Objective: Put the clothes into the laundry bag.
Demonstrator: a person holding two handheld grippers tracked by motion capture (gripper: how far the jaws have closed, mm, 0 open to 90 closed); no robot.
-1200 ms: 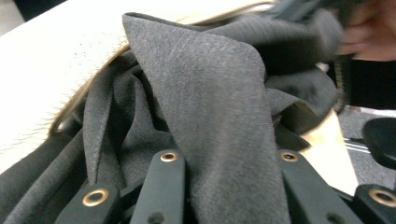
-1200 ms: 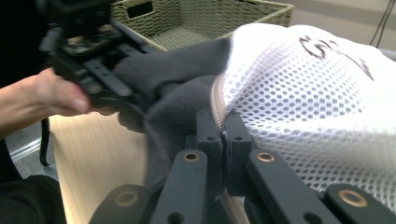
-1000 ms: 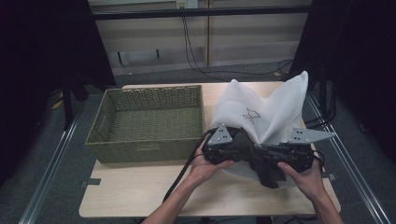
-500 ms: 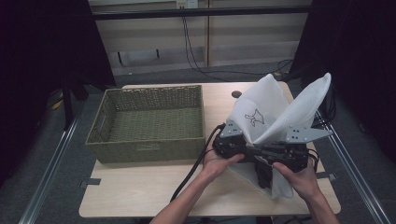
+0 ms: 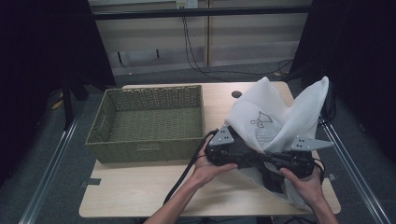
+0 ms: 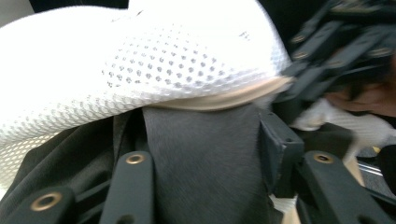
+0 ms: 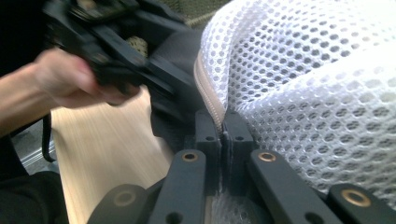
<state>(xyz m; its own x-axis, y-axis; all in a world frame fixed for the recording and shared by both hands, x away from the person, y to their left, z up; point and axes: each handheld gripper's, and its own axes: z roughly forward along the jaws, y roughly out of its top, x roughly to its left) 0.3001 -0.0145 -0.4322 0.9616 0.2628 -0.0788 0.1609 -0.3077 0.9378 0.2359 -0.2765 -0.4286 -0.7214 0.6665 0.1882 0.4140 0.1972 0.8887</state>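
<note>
— What's nearest the person?

— Both hands, low on the right half of the wooden table (image 5: 140, 196). The right gripper (image 7: 224, 135) has its jaws pinched tight on the zipper edge of a white mesh laundry bag (image 5: 275, 121); in the right gripper view the beige zipper tape runs straight down between the two pads.

— And the left one?

— The left gripper (image 5: 233, 151) sits just beside the right, touching the bag's lower edge. Its jaws have just been opening. In the left gripper view a dark grey garment (image 6: 205, 168) lies between them, under the bag's rim, but the pads stand apart from it, so it grips nothing.

— Where's the bag overall?

— On the table's right side, its two white flaps standing up behind the grippers, a small dark drawing on the front flap. The dark garment is at its mouth.

— Farther out?

— A green woven basket (image 5: 144, 149) on the table's left, well apart from the bag, with nothing in it. Beyond the table, cables hang against a pale wall.
</note>
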